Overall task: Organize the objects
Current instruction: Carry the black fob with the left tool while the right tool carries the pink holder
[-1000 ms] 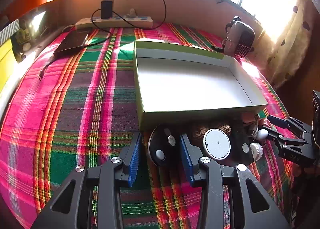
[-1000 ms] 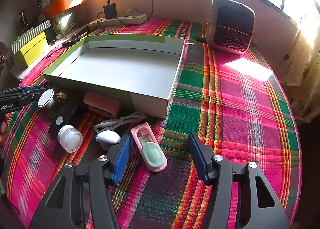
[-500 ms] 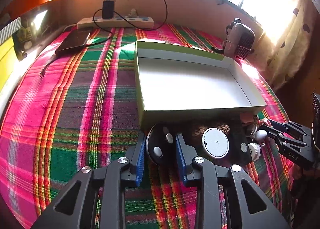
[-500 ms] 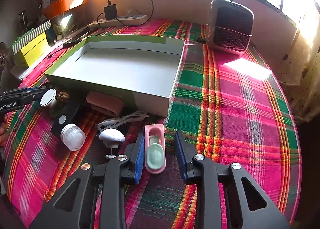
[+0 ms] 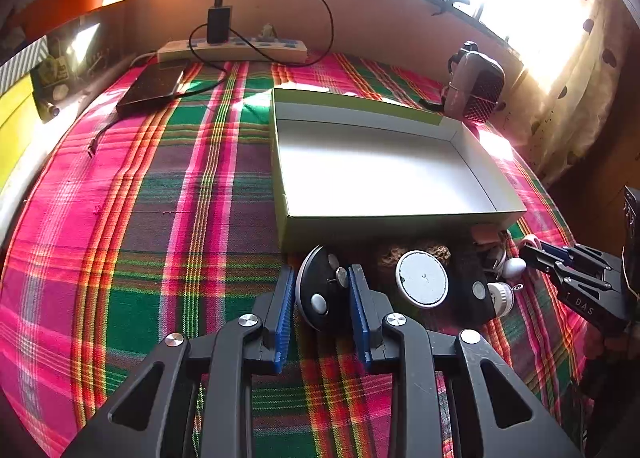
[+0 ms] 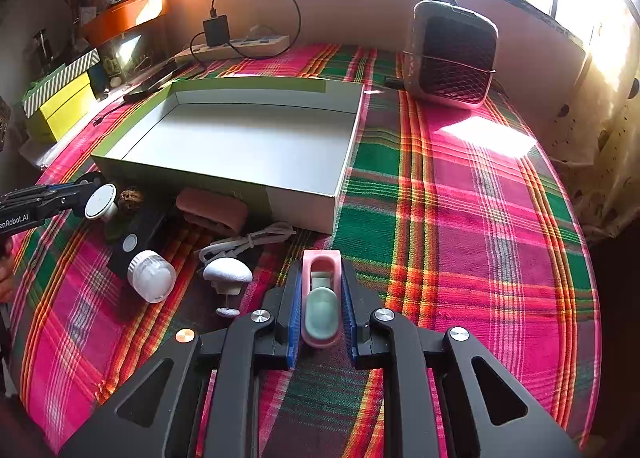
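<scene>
An open white box [image 5: 400, 218] [image 6: 224, 182] with green outer walls lies on the plaid cloth. In front of it lies a row of small items. My left gripper [image 5: 320, 272] is closing, and its blue pads press both sides of a black disc [image 5: 316, 294] with silver studs. The left gripper [image 6: 86, 190] also shows at the left edge of the right wrist view. My right gripper [image 6: 321, 270] is shut on a pink holder [image 6: 322, 314] with a mint-green insert. The right gripper [image 5: 568, 266] also appears at the right of the left wrist view.
Loose between the grippers: a white round disc [image 5: 422, 278], a white capped bulb [image 6: 151, 276], a white plug [image 6: 227, 272], a coiled white cable [image 6: 248, 240], a pink pouch [image 6: 212, 210] and a black block [image 6: 136, 238]. A small fan [image 6: 452, 54] and a power strip [image 5: 232, 50] stand behind.
Both pairs of jaws have closed from wide open: the left onto the black disc, the right onto the pink holder, which turned straight between the pads. Neither hand has shifted.
</scene>
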`<state>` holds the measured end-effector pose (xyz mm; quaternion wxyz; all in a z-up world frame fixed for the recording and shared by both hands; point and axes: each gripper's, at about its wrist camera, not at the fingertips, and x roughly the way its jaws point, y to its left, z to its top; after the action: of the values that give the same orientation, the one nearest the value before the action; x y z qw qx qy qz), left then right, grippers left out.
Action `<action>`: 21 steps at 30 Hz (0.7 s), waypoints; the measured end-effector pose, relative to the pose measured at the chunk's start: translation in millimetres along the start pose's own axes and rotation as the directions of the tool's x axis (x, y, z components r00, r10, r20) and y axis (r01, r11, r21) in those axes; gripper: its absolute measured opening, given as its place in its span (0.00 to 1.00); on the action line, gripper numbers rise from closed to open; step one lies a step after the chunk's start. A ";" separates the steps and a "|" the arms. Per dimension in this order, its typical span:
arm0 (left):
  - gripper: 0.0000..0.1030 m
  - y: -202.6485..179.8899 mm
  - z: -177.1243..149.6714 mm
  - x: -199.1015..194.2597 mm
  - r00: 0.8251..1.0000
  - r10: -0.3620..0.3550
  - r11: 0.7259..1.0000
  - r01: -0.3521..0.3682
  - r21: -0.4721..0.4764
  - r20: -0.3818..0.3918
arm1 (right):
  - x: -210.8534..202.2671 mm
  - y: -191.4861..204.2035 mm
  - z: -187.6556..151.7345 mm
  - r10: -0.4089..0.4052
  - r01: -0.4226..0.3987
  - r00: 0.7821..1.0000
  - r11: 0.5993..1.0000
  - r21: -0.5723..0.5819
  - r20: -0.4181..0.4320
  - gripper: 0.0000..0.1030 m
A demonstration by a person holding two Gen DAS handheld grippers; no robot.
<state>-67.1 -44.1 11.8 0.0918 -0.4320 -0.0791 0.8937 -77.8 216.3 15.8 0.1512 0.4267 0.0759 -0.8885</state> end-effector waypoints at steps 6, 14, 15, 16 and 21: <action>0.24 -2.4 1.5 -13.5 1.000 -0.005 1.000 0.005 0.009 0.022 | -11.2 1.8 4.3 -0.003 0.003 1.000 1.000 -0.001 0.022 0.18; 0.24 -4.8 11.4 -23.4 0.999 -0.016 1.000 0.015 0.012 0.036 | -23.3 6.0 17.1 -0.011 0.011 0.999 1.000 0.001 0.049 0.18; 0.24 -5.4 13.2 -24.2 0.999 -0.019 1.000 0.019 0.014 0.039 | -23.8 6.5 19.4 -0.012 0.012 0.999 1.000 0.001 0.051 0.18; 0.24 -6.0 14.8 -24.7 0.999 -0.019 1.000 0.019 0.016 0.041 | -24.1 7.1 21.3 -0.012 0.012 0.999 1.000 0.003 0.051 0.18; 0.24 -9.3 27.3 -23.9 0.998 -0.029 0.999 0.028 0.024 0.047 | -23.4 10.5 36.1 -0.007 0.007 0.998 1.000 -0.002 0.057 0.18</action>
<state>-73.2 -42.3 48.7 0.1078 -0.4083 -0.0769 0.9032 -87.1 201.7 56.6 0.1507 0.4007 0.0742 -0.9007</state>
